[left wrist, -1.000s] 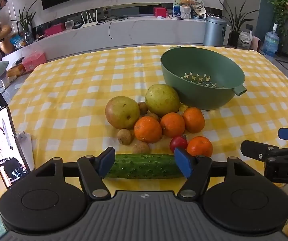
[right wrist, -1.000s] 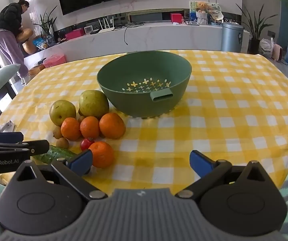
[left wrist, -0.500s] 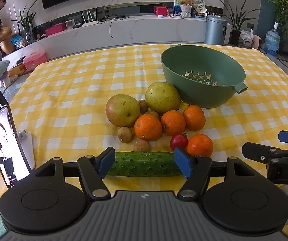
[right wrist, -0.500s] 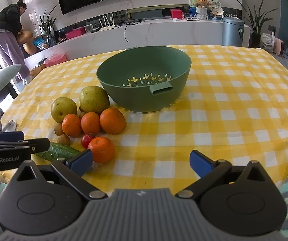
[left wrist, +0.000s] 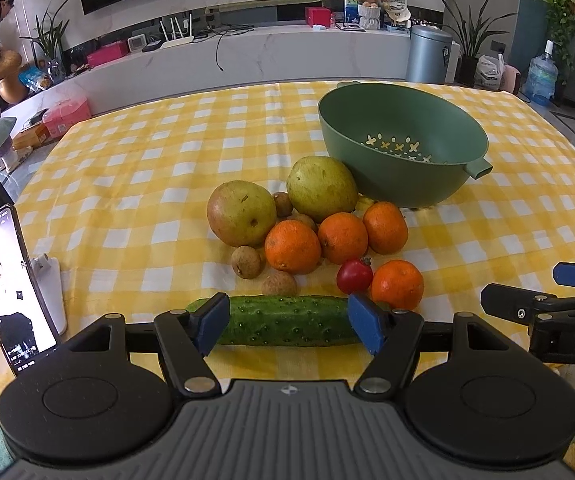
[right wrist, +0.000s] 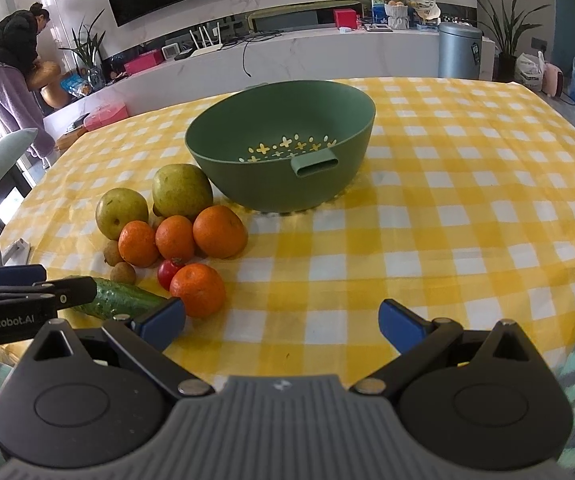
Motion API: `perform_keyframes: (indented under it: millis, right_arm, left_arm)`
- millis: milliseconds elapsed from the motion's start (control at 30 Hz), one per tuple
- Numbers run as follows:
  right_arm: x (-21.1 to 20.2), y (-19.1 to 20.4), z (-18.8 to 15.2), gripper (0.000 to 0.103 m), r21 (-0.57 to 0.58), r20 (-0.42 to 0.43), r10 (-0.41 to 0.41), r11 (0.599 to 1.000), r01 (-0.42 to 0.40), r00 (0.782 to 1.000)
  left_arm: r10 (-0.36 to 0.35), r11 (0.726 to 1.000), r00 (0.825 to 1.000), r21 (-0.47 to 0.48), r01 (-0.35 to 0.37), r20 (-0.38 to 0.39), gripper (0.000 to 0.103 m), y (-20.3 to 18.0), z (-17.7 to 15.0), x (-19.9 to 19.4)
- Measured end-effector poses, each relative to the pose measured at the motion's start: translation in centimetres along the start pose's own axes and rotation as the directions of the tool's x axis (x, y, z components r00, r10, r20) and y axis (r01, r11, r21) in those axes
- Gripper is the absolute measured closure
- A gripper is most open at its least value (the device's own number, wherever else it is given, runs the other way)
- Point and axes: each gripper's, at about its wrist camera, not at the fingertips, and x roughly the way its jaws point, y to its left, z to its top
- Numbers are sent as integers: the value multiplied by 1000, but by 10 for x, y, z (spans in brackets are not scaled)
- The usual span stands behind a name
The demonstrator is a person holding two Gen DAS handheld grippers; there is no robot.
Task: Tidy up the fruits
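Fruits (left wrist: 311,224) lie in a loose heap just beside the green colander (left wrist: 403,148) on the yellow-checked table (left wrist: 127,184): two pears, four oranges, a small red one and several brown longans, with a cucumber (left wrist: 287,320) nearest the camera. Left tongs (left wrist: 287,322) stand spread, the cucumber lying lengthwise between their pads but apparently not pinched; right tongs (right wrist: 283,322) gape over bare cloth. Closing along the cucumber's length would likely slip, and a nudge could roll the round fruit away from the colander.

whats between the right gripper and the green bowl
Only bare yellow checked cloth between the right gripper and the green bowl, seen in the right wrist view.
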Motion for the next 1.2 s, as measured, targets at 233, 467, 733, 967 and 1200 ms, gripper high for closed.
perform_keyframes:
  millis: [233,467,733,967,1200]
  right_arm:
    - [0,-1,0,4,3,-8,-2,1000,2,1000]
    - [1,-2,-1,4,5,-13,-5,1000,5,1000]
    - [3,-2,-2,4,6,-25,-12,1000,12,1000]
    - [5,-2,-2,4,9,-31,-17,1000,18,999]
    - [6,-2,-2,4,7,-38,-20,1000,21,999]
  left_arm:
    - [0,1000,1000,2,0,-6,23,0,0,1]
    - [-2,1000,1000,1,2,-7,23,-1,-1,1]
    - [-2,1000,1000,1,2,-10,23,-2,-2,3]
    - [-5,1000,1000,3,5,-15,23,-2,-2,4]
    - [-7,1000,1000,2,7,-17,23,-3,-2,4]
